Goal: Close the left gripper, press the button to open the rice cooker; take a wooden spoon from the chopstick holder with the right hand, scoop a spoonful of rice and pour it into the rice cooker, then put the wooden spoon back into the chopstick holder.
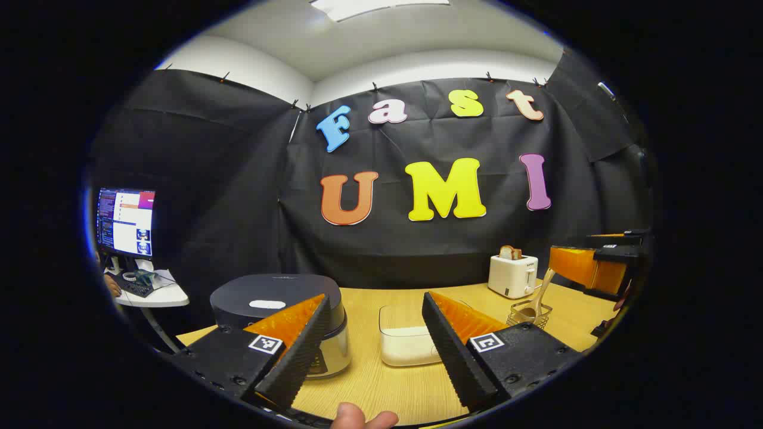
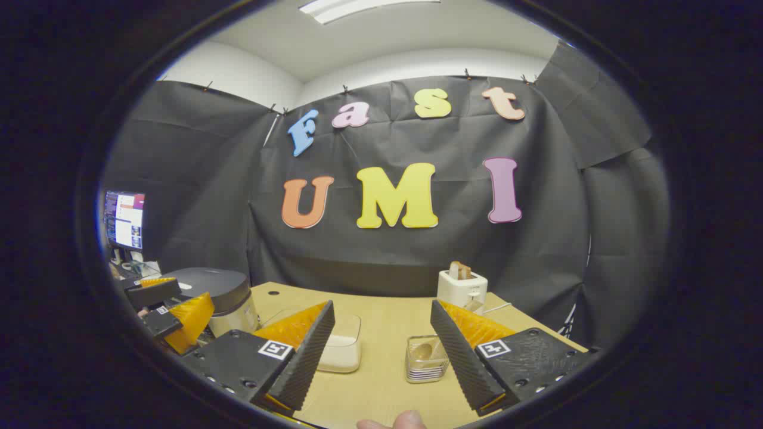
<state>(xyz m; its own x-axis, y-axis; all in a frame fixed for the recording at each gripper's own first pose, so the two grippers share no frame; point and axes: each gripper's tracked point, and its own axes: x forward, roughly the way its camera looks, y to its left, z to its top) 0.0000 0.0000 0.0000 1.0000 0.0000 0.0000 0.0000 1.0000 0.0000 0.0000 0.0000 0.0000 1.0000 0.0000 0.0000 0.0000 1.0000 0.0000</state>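
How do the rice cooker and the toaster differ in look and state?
The rice cooker is dark on top and round, while the toaster is white and boxy. The rice cooker's lid is down, so it shows nothing inside; the toaster has bread standing out of its slot. The rice cooker is the wider one. Both stand on the wooden table.

Both cams low, facing back wall; share table [image 1: 411,381], prob. mid-range.

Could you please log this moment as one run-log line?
left gripper: open, idle | right gripper: open, idle | rice cooker: lid shut | wooden spoon: in chopstick holder
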